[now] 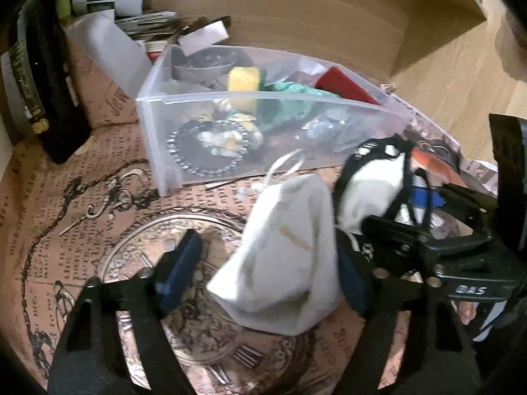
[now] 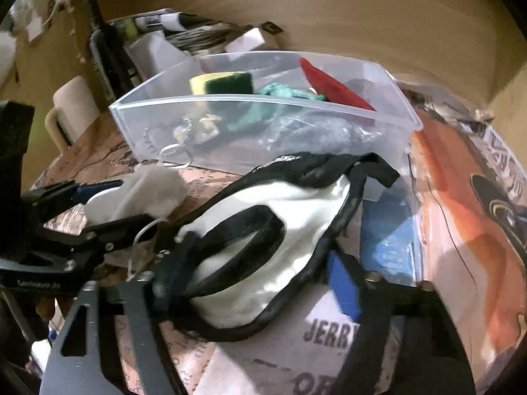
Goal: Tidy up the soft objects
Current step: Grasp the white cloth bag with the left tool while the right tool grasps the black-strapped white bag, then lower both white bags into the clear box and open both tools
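A white drawstring pouch [image 1: 283, 256] lies between the fingers of my left gripper [image 1: 266, 270], whose jaws stand wide apart around it; it also shows in the right wrist view [image 2: 145, 194]. A white cloth bag with black trim and straps [image 2: 263, 237] lies between the open fingers of my right gripper [image 2: 260, 276]; it also shows in the left wrist view [image 1: 372, 181]. Behind both stands a clear plastic bin [image 1: 273, 98], also in the right wrist view [image 2: 263, 105], holding a yellow-green sponge [image 2: 224, 84], a teal cloth [image 2: 280, 93] and a red object [image 2: 329, 85].
The table is covered in printed newspaper-style paper [image 1: 66, 204]. Boxes and books [image 1: 42, 75] stand at the back left, with a cardboard wall [image 1: 329, 16] behind. A white mug [image 2: 70, 108] stands left of the bin. A blue packet [image 2: 388, 230] lies to the right.
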Motion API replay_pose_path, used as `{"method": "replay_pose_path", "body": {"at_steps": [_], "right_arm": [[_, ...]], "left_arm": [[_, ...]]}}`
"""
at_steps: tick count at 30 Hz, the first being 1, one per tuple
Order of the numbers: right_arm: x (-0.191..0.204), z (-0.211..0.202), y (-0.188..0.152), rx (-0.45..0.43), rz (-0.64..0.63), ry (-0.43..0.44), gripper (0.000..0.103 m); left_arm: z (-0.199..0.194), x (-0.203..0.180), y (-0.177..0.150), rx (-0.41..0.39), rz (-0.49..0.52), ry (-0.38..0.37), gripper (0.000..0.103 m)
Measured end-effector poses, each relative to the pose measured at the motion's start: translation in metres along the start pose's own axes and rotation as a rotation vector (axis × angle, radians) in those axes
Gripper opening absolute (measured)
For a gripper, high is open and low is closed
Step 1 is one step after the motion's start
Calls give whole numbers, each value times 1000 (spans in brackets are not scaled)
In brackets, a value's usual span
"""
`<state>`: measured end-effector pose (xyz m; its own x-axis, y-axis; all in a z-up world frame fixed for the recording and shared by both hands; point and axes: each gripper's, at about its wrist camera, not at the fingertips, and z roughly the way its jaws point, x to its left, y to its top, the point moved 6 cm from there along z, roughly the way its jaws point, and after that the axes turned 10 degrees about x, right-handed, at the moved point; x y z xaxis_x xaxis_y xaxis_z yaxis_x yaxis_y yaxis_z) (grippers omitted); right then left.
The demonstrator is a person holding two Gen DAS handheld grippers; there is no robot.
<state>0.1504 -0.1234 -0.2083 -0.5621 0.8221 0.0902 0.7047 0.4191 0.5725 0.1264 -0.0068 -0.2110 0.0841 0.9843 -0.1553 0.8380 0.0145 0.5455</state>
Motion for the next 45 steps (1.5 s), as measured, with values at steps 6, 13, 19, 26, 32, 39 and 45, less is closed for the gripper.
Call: {"method": "replay_pose_path", "body": {"at_steps": [6,13,19,26,32,39,45], "right_arm": [[1,-6,-1,-33,-7,-3,35],[4,-27,-1,-91,-11,-5,28],[8,-57,6,-178,-21,-2,28],[13,-85,29,-286,-44,-19,28],[11,-98,57,-363,-52,-42,28],[0,-80,83,-361,-20,-57,28],[-10,-54,104,-311,-5,-59,28]], "left_arm": [[-5,-10,-5,-13,28,-15,48],[-28,-14,-4,-55,50,3,34],[-62,-20,2,-146,55,15,34],[-98,-18,31,-266,43,41,34],[-113,-7,60,-341,27,72,34],[-89,13,90,-330,1,139,34],[-48,26,106,-238,-20,144,34]]}}
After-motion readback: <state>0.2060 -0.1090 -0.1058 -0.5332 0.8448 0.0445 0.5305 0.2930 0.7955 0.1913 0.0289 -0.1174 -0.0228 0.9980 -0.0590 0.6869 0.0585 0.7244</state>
